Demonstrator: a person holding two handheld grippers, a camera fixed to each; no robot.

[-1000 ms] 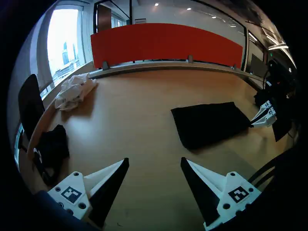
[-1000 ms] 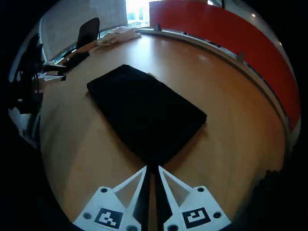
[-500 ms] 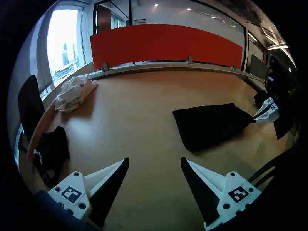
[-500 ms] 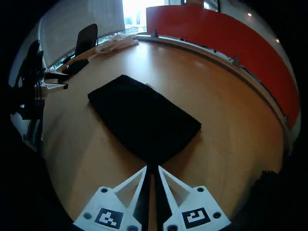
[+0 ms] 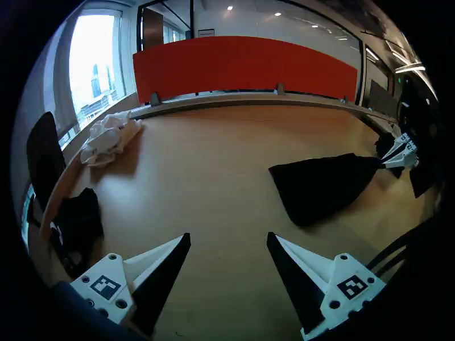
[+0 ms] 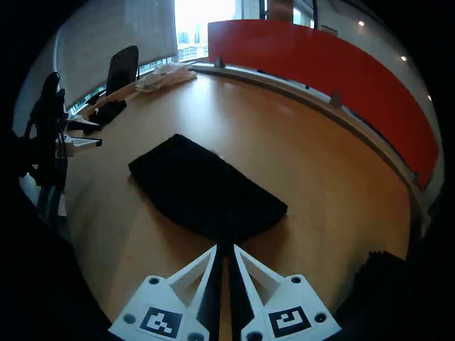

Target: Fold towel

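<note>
Daylight fills a window [image 5: 94, 62] at the far left of the left gripper view. Below it a black chair [image 5: 42, 150] stands at the left edge of the desk [image 5: 205, 170], and a dark bundle [image 5: 79, 219] lies on the wood beside that chair. Farther back on the left a crumpled white cloth [image 5: 108, 136] lies near the desk's far rim, and a red partition [image 5: 244, 65] runs along that rim. At the near edge the left claw [image 5: 227, 267] hangs spread wide over bare wood, gripping nothing. Right of centre the black towel [image 5: 321, 184] lies on the desk, its left part flat and its right corner drawn up off the wood to a point. That point ends at the right claw [image 5: 387, 161], at the far right, whose fingers are pressed together on the corner. In the right gripper view the same claw's fingers sit almost closed at the near edge with a strip of black cloth between them. The towel spreads away from them across the middle of the desk, well apart from the white cloth.
</note>
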